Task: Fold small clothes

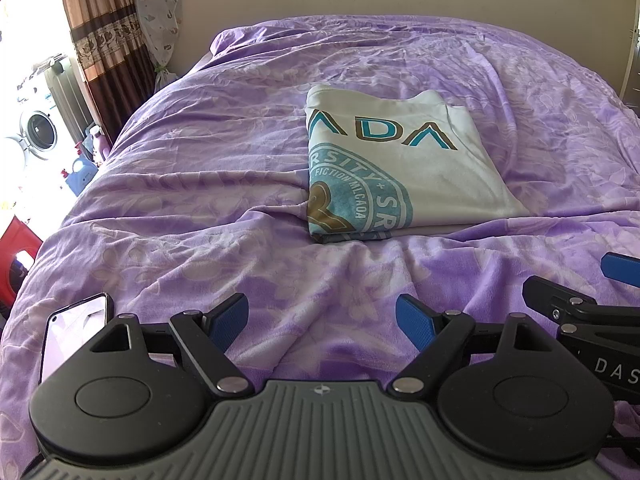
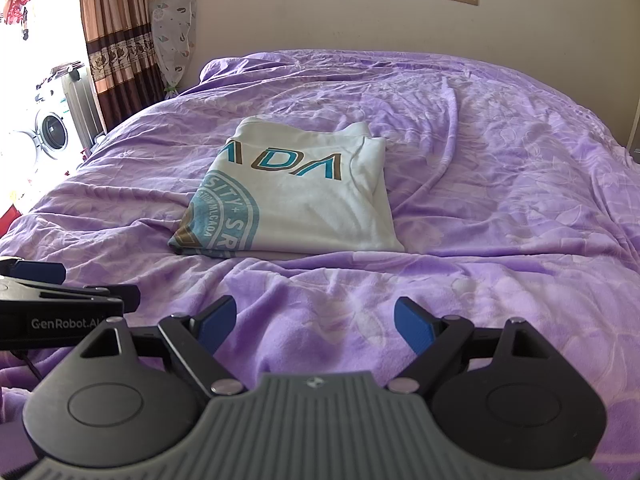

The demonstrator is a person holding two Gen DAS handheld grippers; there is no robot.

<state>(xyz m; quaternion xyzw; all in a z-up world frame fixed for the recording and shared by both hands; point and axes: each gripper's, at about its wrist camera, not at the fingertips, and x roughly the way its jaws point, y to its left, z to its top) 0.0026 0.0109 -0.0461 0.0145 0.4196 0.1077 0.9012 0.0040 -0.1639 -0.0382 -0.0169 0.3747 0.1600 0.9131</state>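
Both grippers are low over the near part of the bed [image 1: 200,208], and I see each one from its own camera. On the left gripper [image 1: 322,320] the jaws are spread wide, with the blue pads [image 1: 416,322] far from each other, and between them there is only the purple cover. They hold nothing. I cannot tell if the tips touch the cover or hang just above it. On the right gripper [image 2: 316,322] the jaws are spread in the same way, empty, with wrinkled purple cloth between the pads [image 2: 414,326].

The two grippers are side by side. In the left view the right gripper shows at the right edge, and in the right view the left gripper [image 2: 40,272] shows at the left edge.

The white T-shirt [image 1: 400,164] lies folded into a flat rectangle near the middle of the bed, ahead of both grippers and well apart from them. It has blue and brown letters and part of a round blue print on top. A phone [image 1: 74,332] lies on the cover just beside the left gripper, on its left side. A brown curtain [image 2: 116,36] hangs at the far left, and a washing machine [image 2: 52,136] stands beyond it.
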